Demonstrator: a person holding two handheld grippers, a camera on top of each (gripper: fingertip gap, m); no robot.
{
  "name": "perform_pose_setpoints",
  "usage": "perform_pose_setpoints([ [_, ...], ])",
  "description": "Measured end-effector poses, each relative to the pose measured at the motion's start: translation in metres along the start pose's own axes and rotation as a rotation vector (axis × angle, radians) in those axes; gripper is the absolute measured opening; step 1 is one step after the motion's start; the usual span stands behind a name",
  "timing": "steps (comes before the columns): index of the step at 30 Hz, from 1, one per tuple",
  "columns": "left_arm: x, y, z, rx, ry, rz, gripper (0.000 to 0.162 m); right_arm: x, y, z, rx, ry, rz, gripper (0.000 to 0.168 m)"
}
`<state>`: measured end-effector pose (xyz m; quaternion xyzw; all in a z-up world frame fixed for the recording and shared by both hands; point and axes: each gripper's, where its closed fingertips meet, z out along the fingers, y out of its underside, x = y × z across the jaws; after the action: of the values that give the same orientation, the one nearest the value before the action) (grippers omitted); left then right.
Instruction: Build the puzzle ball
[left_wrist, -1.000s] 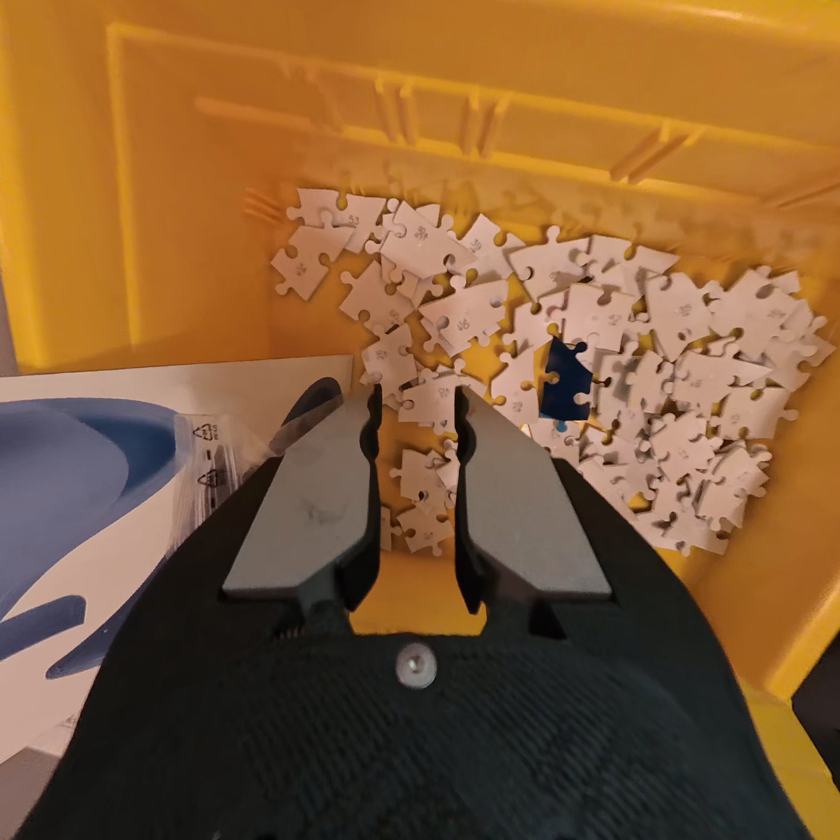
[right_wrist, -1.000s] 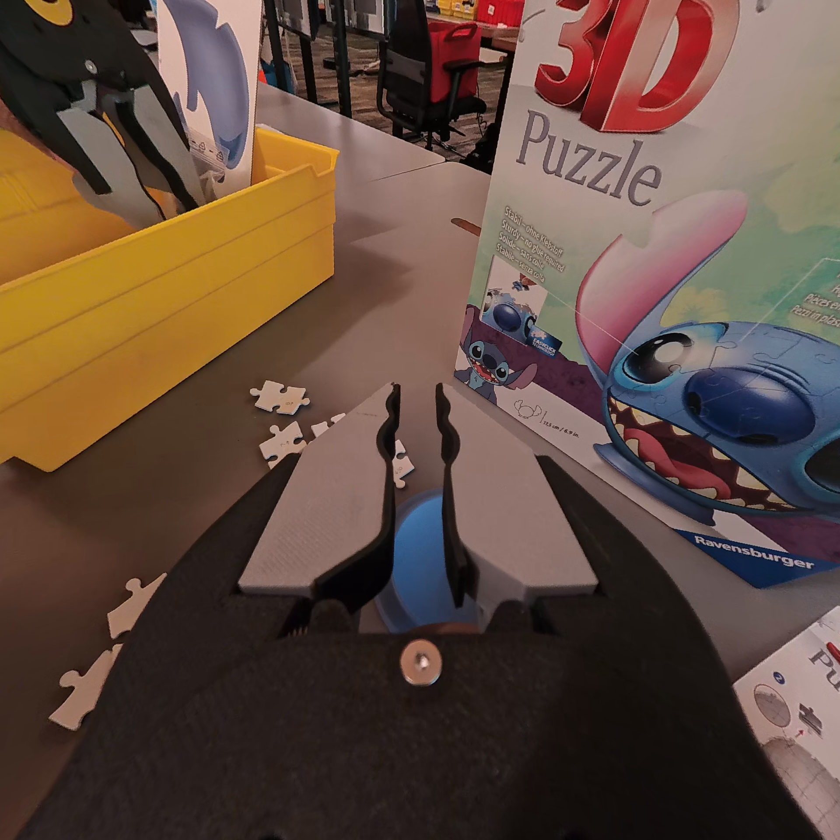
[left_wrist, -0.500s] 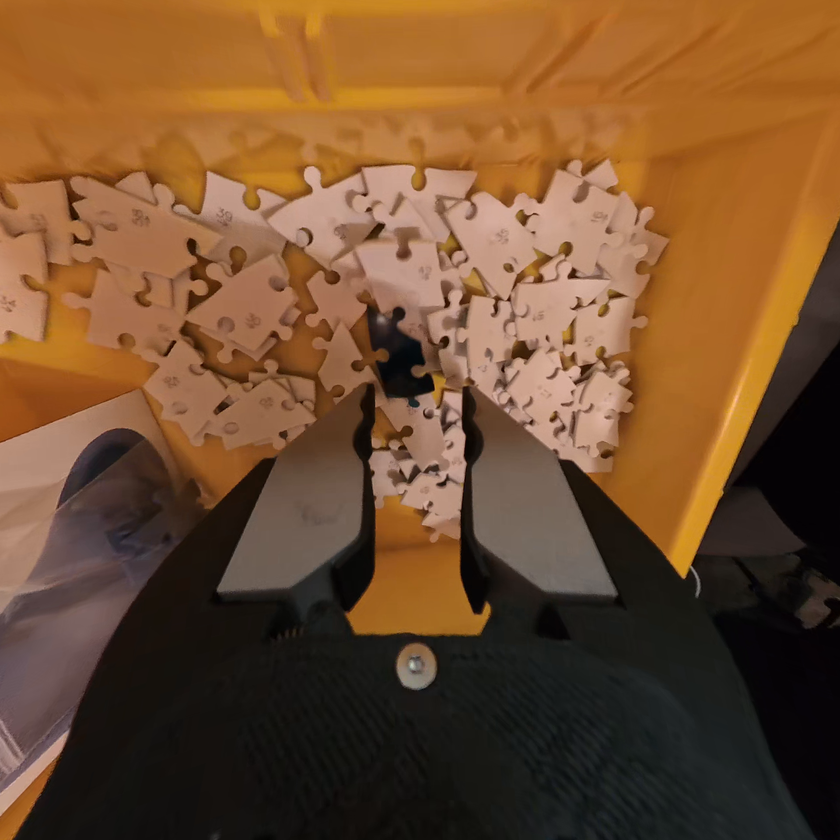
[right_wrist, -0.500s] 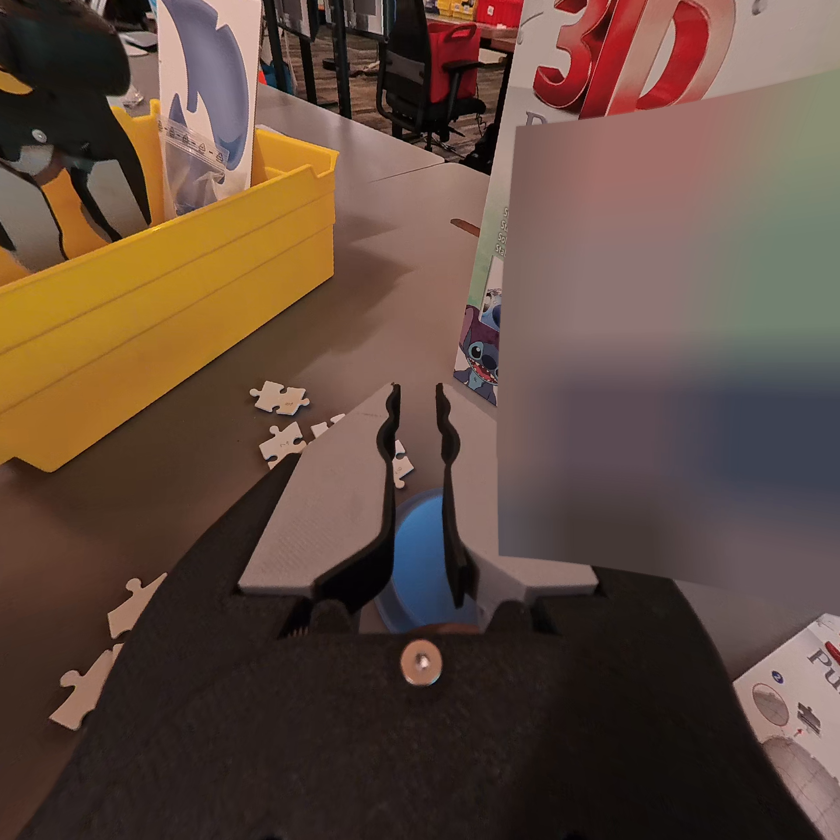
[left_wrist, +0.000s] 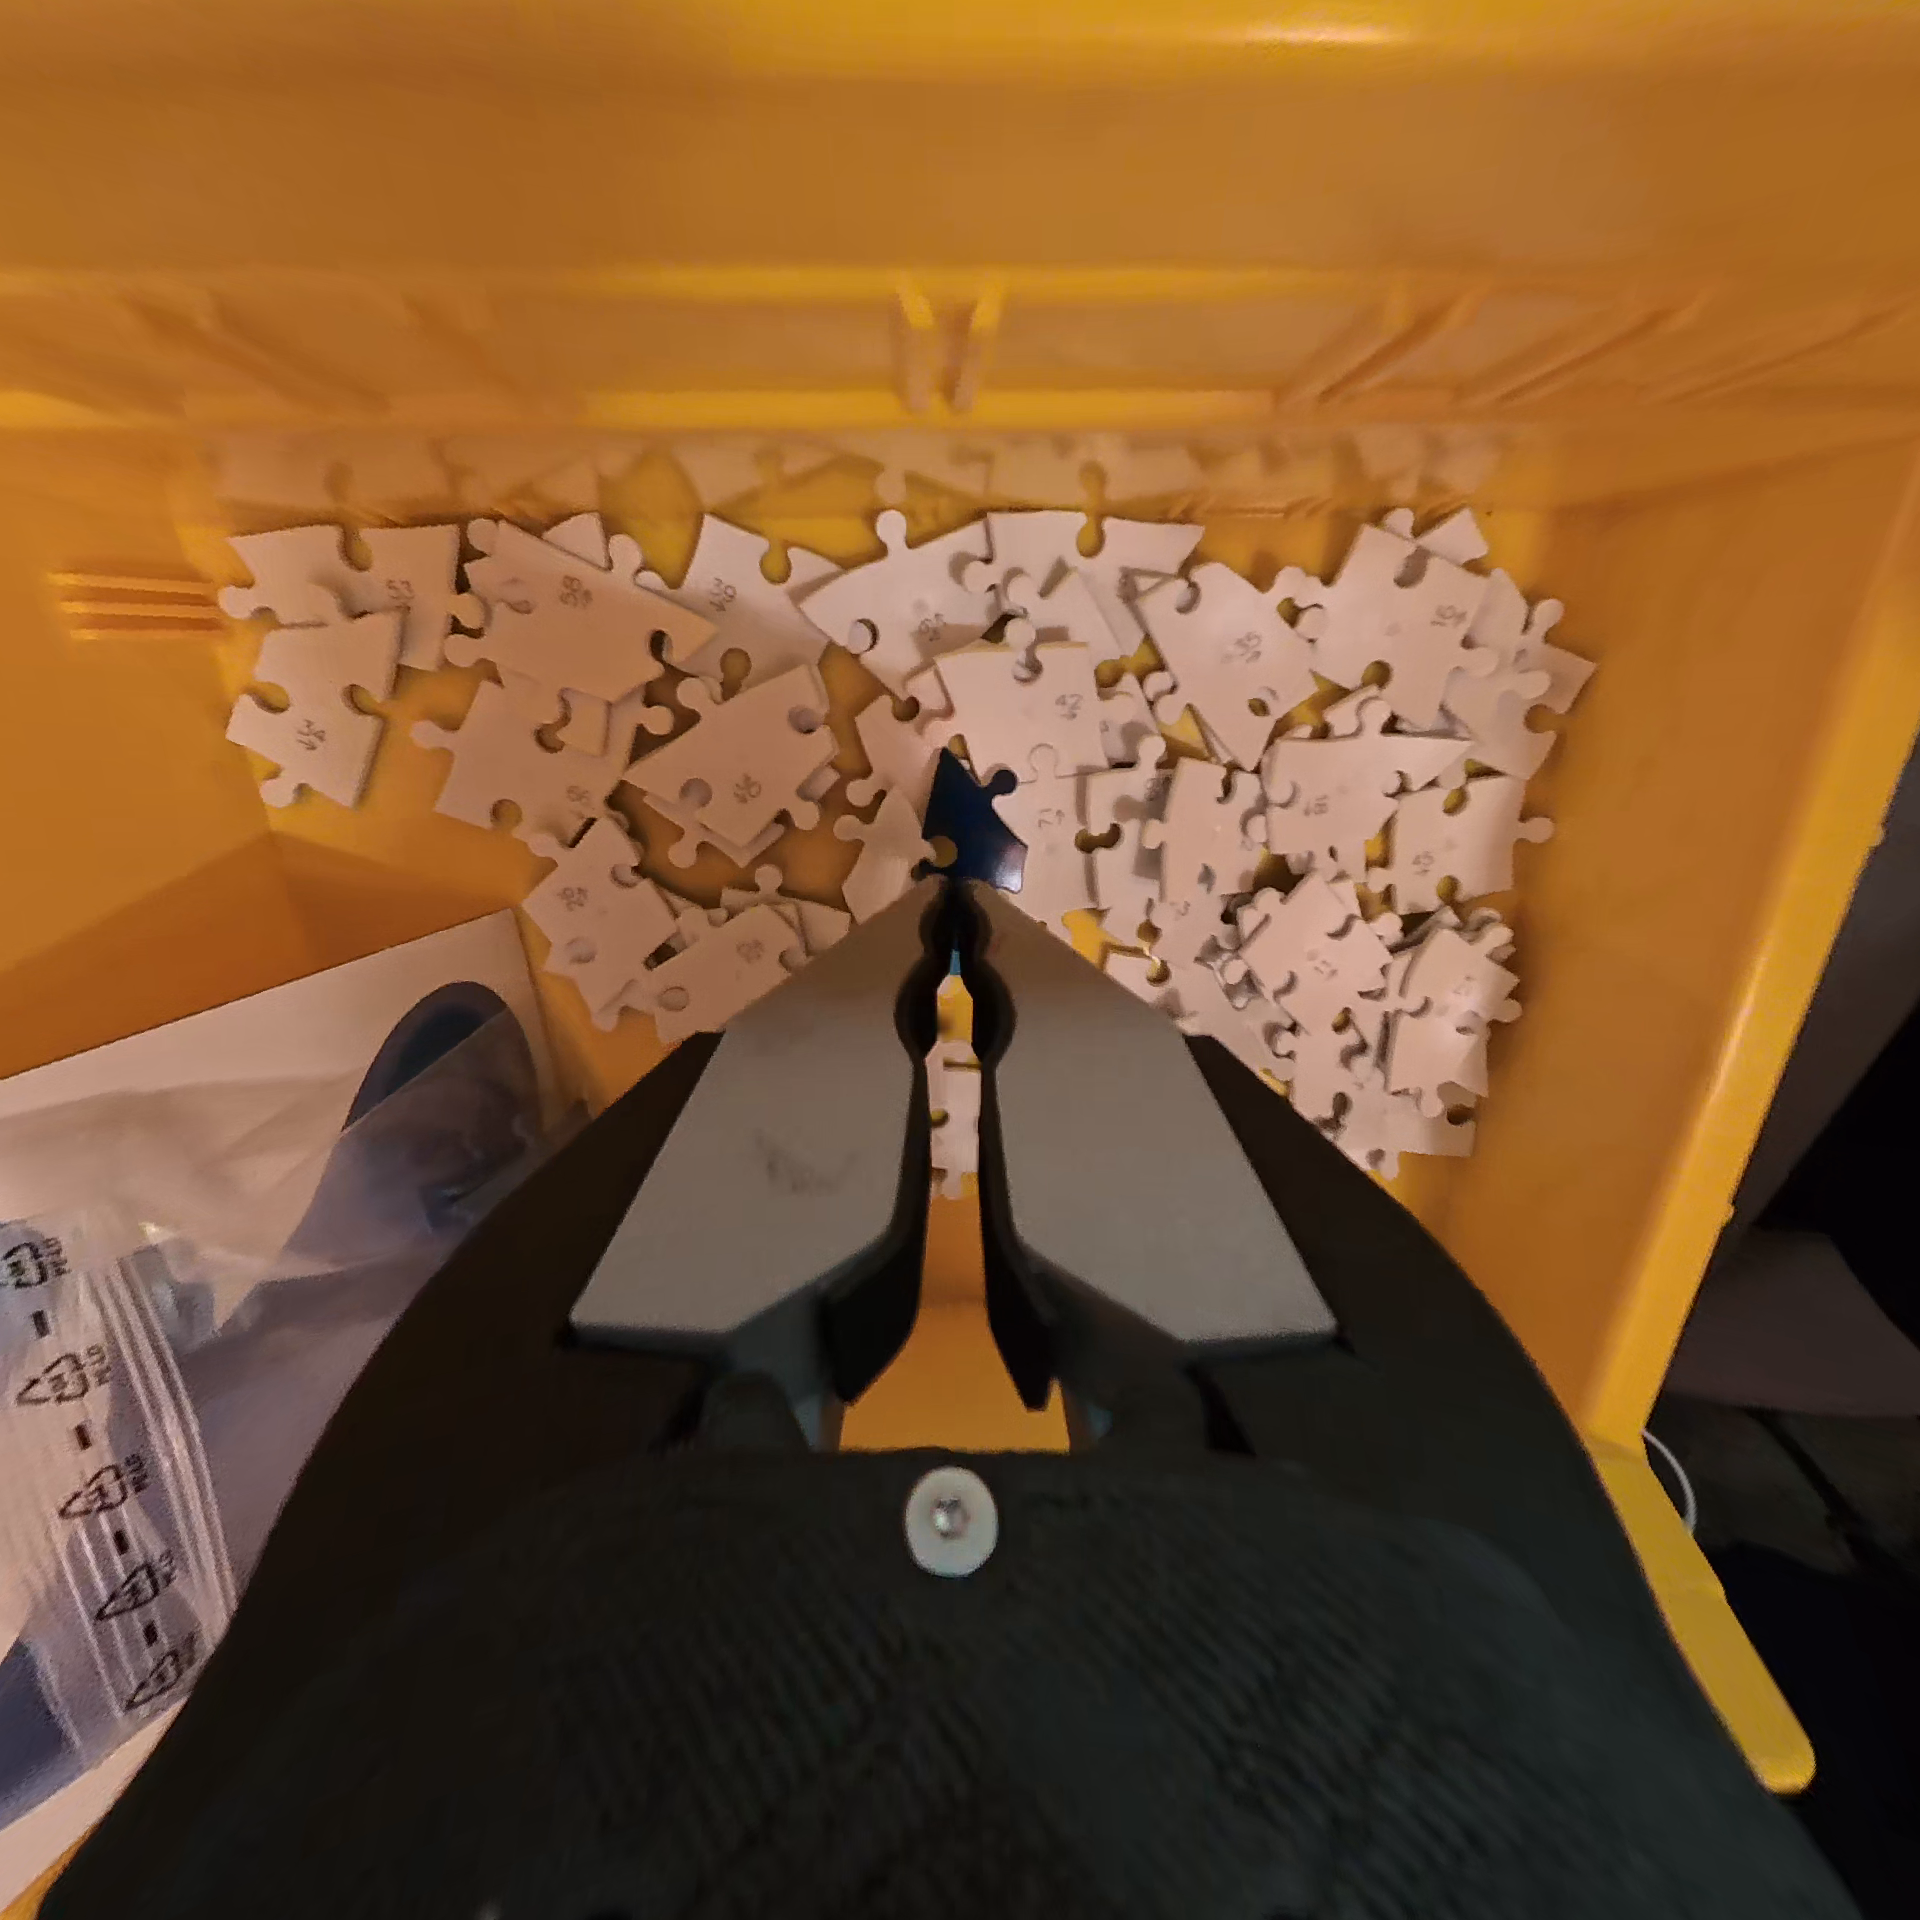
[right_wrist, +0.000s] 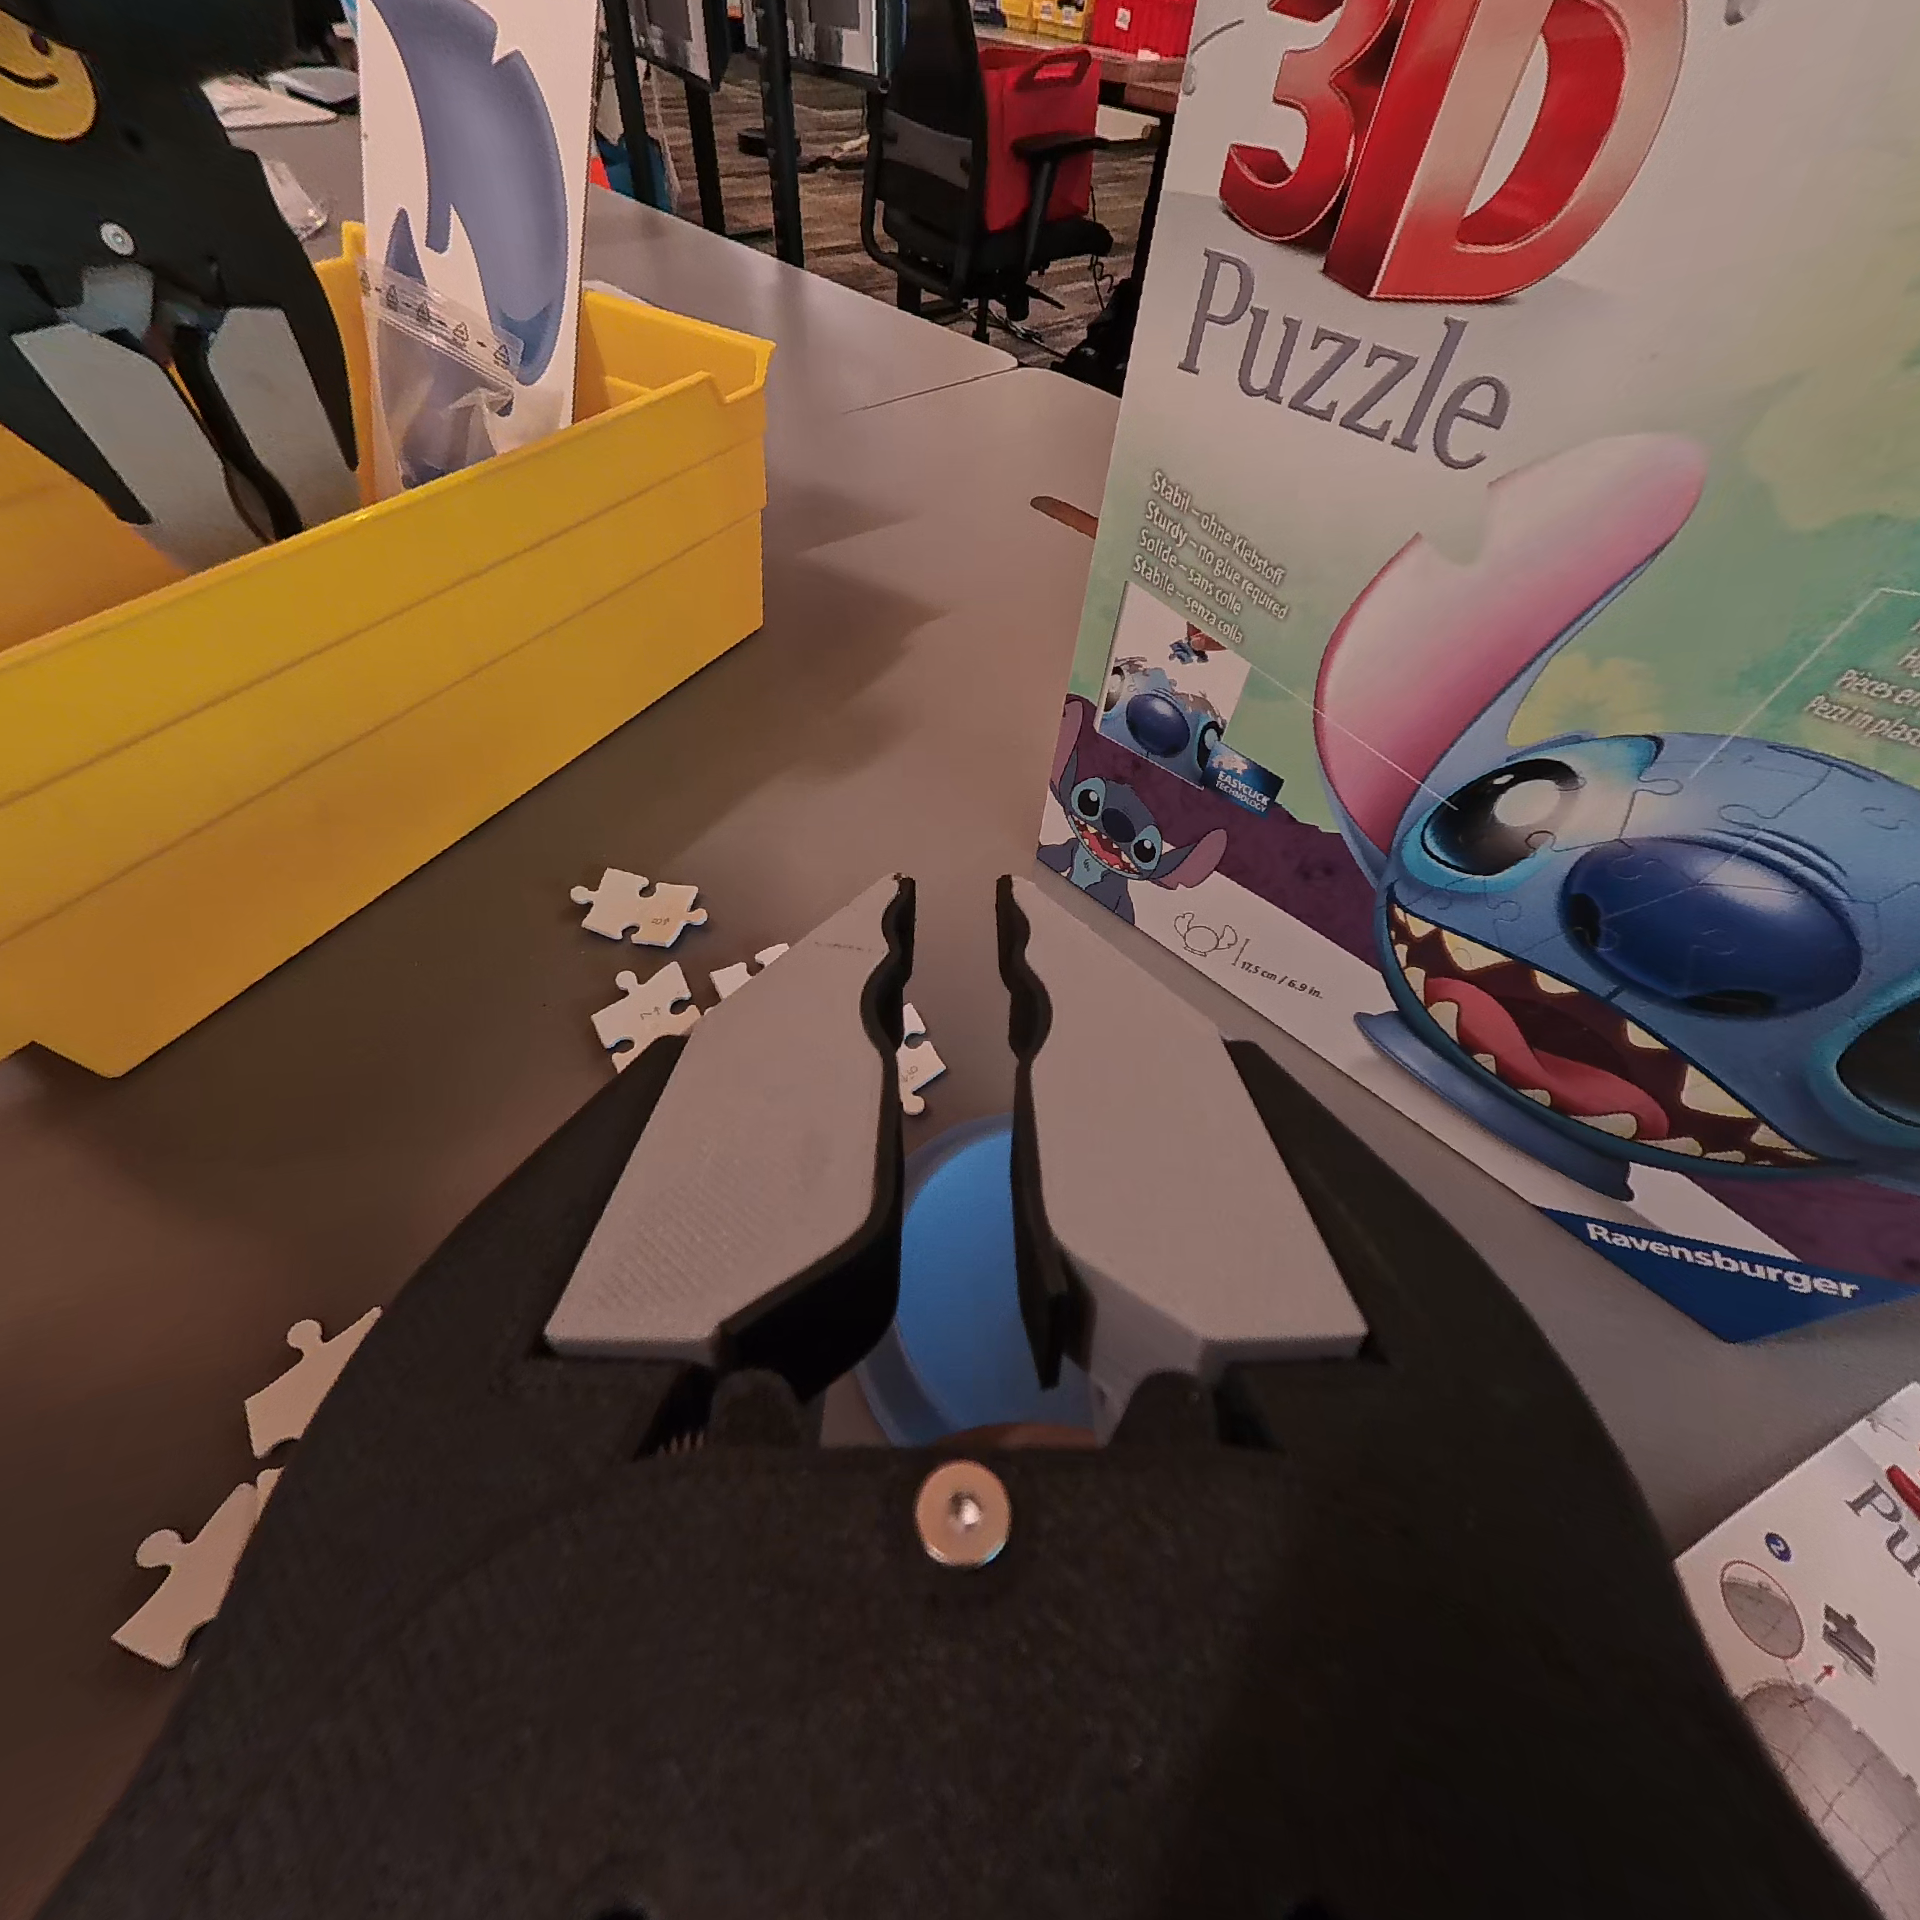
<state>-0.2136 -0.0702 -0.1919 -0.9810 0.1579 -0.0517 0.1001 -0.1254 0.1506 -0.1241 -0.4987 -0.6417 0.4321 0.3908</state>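
Note:
My left gripper (left_wrist: 951, 904) reaches into the yellow bin (left_wrist: 935, 156) and is shut on a dark blue puzzle piece (left_wrist: 971, 821). The piece stands tipped up at the fingertips, over a pile of white face-down pieces (left_wrist: 1299, 727). In the right wrist view the left gripper (right_wrist: 218, 509) dips into the bin (right_wrist: 364, 675). My right gripper (right_wrist: 954, 894) hovers over the grey table with its fingers slightly apart and nothing between the tips. A round blue thing (right_wrist: 956, 1236) lies below its fingers.
Loose white pieces (right_wrist: 639, 909) (right_wrist: 301, 1382) lie on the table beside the bin. The tall puzzle box (right_wrist: 1507, 623) stands at the right, and a leaflet (right_wrist: 1829, 1621) lies at the lower right. A white-and-blue card with a plastic bag (left_wrist: 208, 1195) leans in the bin's left part. My hands' fingertips stand some 25 cm from each other. The round blue thing (right_wrist: 956, 1236) lies some 8 cm from my right tips, 25 cm from my left tips.
My left gripper moved over the pile to the dark blue piece and closed on it; the piece tipped up from lying flat. The right gripper has not moved.

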Motion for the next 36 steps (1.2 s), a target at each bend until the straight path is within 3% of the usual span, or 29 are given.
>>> perform_pose_setpoints([
  [2, 0.009, 0.006, 0.003, -0.028, 0.055, 0.010, 0.005, 0.000, 0.000, 0.000, -0.001, 0.000, -0.001, 0.012],
  [4, 0.010, 0.011, 0.007, -0.064, 0.056, 0.009, 0.032, 0.000, 0.000, 0.000, -0.002, 0.000, -0.001, 0.012],
  [6, 0.009, 0.009, 0.009, -0.064, 0.038, 0.019, 0.037, 0.000, 0.001, 0.001, -0.003, 0.000, -0.001, 0.012],
  [15, -0.007, 0.007, 0.012, -0.080, -0.078, 0.053, 0.021, 0.000, 0.000, 0.000, 0.000, 0.000, -0.002, 0.012],
  [21, 0.006, -0.001, -0.004, 0.017, 0.022, 0.043, 0.021, 0.000, 0.000, 0.000, 0.000, -0.001, -0.004, 0.013],
  [26, 0.030, 0.014, -0.008, -0.011, 0.234, 0.041, 0.021, -0.001, 0.002, 0.001, -0.008, -0.004, -0.003, 0.012],
  [30, 0.046, 0.002, -0.012, 0.039, 0.332, 0.047, 0.021, -0.001, 0.002, 0.001, -0.010, -0.003, -0.005, 0.012],
  [36, 0.024, 0.013, 0.005, -0.062, 0.201, -0.004, 0.024, -0.002, 0.002, 0.001, -0.012, -0.006, -0.007, 0.012],
])
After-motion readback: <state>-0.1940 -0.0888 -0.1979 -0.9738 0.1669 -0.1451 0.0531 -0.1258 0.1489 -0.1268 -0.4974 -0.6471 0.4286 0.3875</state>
